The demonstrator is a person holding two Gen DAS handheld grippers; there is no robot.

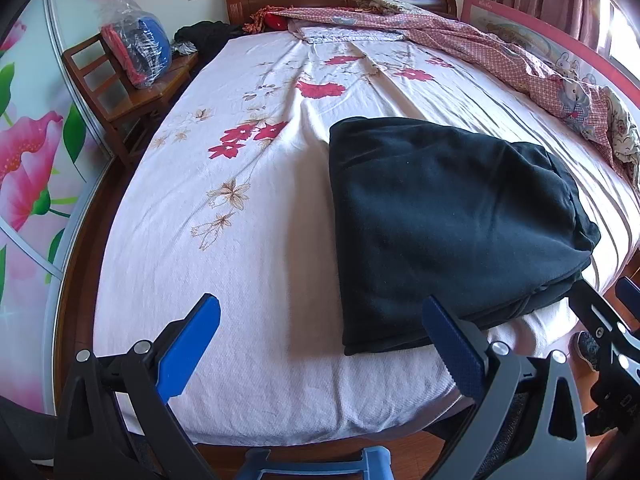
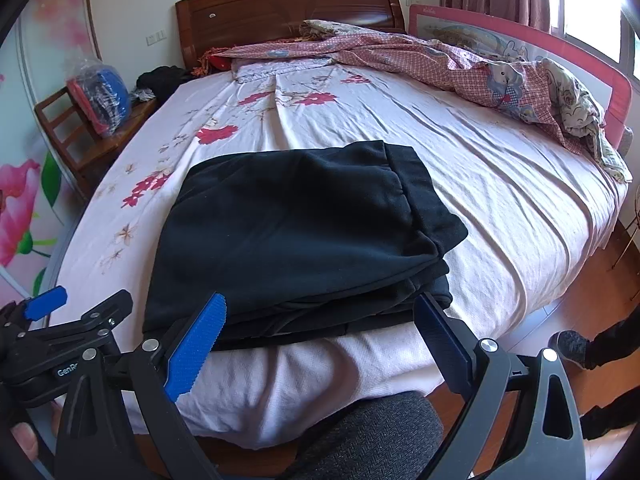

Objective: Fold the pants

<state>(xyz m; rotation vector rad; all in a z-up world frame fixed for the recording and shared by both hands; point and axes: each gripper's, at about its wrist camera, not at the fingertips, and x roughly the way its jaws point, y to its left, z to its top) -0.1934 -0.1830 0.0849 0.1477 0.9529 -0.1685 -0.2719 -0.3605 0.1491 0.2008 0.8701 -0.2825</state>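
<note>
The bed, under a white sheet with red flowers, carries the folded black pants near its foot edge, lying in stacked layers. A pink checked quilt is bunched along the headboard and far side. On the wooden chair beside the bed sits a clear plastic bag holding blue and red fabric. The left gripper and the right gripper both hover at the foot edge, jaws apart, holding nothing.
</note>
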